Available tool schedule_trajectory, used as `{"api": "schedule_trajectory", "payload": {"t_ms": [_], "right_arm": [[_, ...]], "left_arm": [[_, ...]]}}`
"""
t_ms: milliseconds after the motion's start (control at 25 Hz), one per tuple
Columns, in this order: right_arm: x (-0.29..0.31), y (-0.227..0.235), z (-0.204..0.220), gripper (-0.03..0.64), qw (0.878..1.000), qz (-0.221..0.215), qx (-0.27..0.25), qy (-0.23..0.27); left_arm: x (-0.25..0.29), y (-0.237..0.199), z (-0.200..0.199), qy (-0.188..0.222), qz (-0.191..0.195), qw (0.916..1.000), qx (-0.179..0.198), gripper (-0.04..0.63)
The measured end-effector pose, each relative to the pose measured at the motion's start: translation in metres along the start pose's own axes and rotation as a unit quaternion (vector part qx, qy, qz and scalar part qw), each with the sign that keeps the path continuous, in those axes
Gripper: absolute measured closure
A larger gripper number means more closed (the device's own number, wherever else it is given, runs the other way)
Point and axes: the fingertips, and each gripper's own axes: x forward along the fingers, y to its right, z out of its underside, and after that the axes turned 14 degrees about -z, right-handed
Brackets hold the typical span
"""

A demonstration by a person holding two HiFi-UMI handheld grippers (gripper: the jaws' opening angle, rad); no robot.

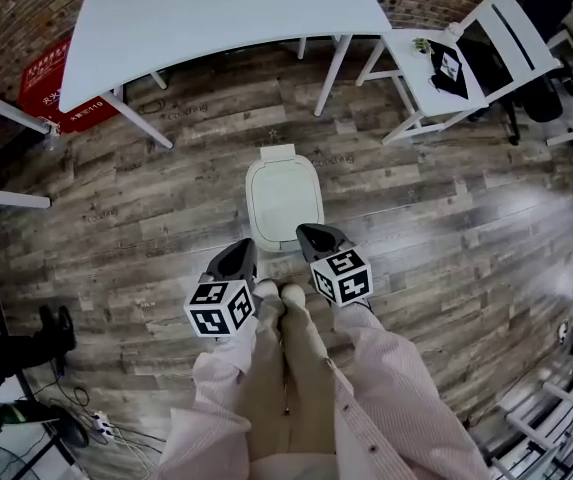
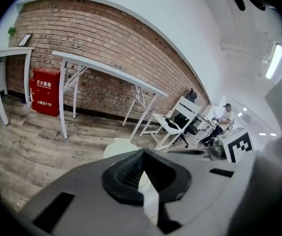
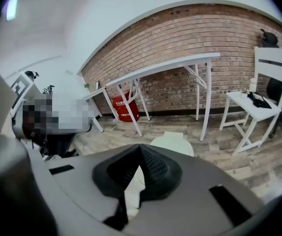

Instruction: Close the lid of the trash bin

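Right now you have both grippers held side by side over the near edge of the trash bin (image 1: 284, 198), which stands on the wooden floor (image 1: 146, 218) straight ahead of your feet. Its pale lid (image 1: 283, 194) lies flat on top, with a small tab on the far side. Your left gripper (image 1: 241, 254) has its jaws closed tip to tip with nothing between them; in the left gripper view (image 2: 141, 154) only a narrow slit shows behind the meeting tips, and the bin (image 2: 117, 147) sits on the floor beyond them, apart from the gripper. Your right gripper (image 1: 316, 236) is closed and empty as well; in the right gripper view (image 3: 140, 149) its tips meet, and the bin (image 3: 174, 142) shows just past them, untouched. Each marker cube (image 1: 220, 307) sits behind its jaws, close to your knees. On the far side of the bin stands a long white table (image 1: 226, 13) against a brick wall (image 2: 106, 58). A white chair (image 1: 466, 63) is to the far right, and a red box (image 1: 51, 83) to the far left.
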Motion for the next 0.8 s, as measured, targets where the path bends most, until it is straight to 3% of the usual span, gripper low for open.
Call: {"api": "schedule_trajectory", "payload": {"t_ms": [560, 800], "right_arm": [[-0.081, -0.05, -0.097, 0.612, 0.993, 0.023, -0.013, 0.118], [-0.112, -0.069, -0.133, 0.614, 0.987, 0.028, -0.047, 0.152]], "left_arm": [[-0.076, 0.019, -0.087, 0.076, 0.037, 0.9954, 0.046, 0.601], [-0.104, 0.028, -0.117, 0.109, 0.049, 0.9902, 0.072, 0.601]]}}
